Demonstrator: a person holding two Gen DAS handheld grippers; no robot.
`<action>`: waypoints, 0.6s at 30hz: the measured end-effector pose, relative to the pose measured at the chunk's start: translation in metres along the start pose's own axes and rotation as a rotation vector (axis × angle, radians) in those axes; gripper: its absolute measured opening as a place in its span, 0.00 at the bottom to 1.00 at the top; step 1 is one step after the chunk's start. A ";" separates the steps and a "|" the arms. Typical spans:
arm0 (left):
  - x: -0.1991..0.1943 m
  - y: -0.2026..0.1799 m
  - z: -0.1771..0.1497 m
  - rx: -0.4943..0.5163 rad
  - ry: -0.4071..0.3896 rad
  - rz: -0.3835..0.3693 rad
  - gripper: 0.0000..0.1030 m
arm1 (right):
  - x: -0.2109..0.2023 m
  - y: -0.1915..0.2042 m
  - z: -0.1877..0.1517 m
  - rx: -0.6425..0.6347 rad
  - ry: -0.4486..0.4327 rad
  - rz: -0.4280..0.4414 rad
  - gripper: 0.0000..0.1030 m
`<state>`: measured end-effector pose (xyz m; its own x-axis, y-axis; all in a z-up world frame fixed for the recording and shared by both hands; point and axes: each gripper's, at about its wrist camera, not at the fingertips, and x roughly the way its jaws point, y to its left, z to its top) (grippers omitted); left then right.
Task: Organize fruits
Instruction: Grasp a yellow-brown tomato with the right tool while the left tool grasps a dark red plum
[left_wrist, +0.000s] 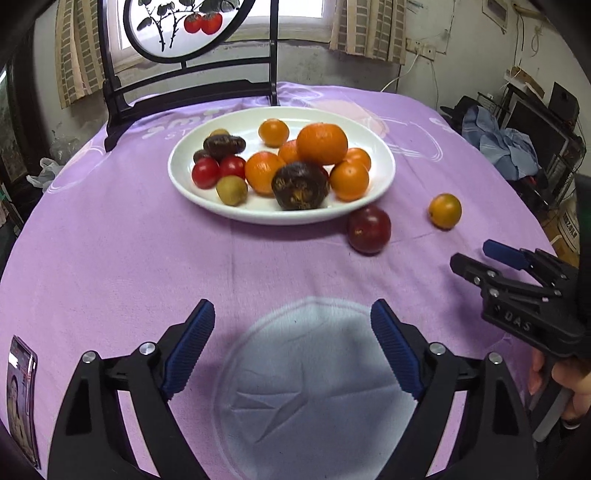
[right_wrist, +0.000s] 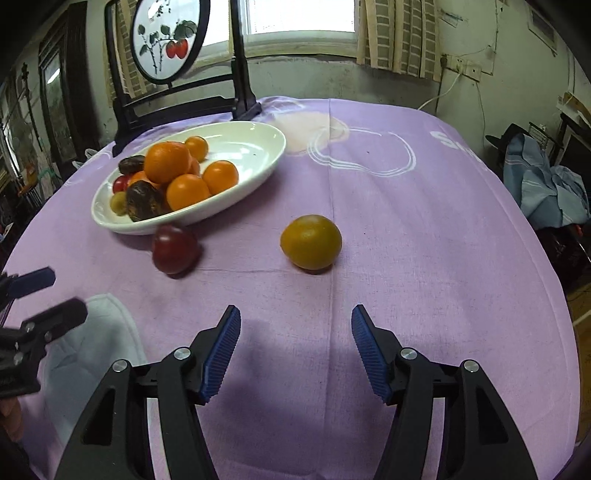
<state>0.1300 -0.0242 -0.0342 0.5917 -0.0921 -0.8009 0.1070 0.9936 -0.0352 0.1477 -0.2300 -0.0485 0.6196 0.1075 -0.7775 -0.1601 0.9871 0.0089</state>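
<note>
A white oval plate (left_wrist: 192, 192) (right_wrist: 266, 147) on the purple tablecloth holds several oranges, small red tomatoes, dark wrinkled fruits and a green kiwi (left_wrist: 231, 190). Just off the plate's near right rim lies a dark red fruit (left_wrist: 369, 229) (right_wrist: 174, 249). An orange-yellow fruit (left_wrist: 445, 211) (right_wrist: 311, 242) lies alone further right. My left gripper (left_wrist: 292, 314) is open above a pale round patch of the cloth, nothing between its pads. My right gripper (right_wrist: 295, 319) is open too and empty, with the lone orange fruit straight ahead of it; in the left wrist view the right gripper (left_wrist: 471, 258) shows from the side.
A black wooden stand (left_wrist: 184, 85) with a round painted screen rises at the table's far edge behind the plate. A phone (left_wrist: 23, 398) lies at the near left of the cloth. Beyond the right table edge are clothes (right_wrist: 546, 192) and clutter.
</note>
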 end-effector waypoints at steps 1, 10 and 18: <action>0.001 0.000 -0.001 0.001 0.003 -0.002 0.82 | 0.003 -0.001 0.001 0.003 0.002 -0.006 0.62; 0.013 -0.002 -0.005 0.016 0.038 -0.039 0.82 | 0.039 -0.005 0.032 0.044 0.028 -0.038 0.62; 0.021 -0.002 -0.004 0.021 0.057 -0.042 0.82 | 0.049 -0.004 0.044 0.043 0.025 -0.068 0.42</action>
<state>0.1389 -0.0278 -0.0539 0.5399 -0.1294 -0.8317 0.1479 0.9873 -0.0576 0.2123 -0.2236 -0.0588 0.6085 0.0380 -0.7927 -0.0852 0.9962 -0.0177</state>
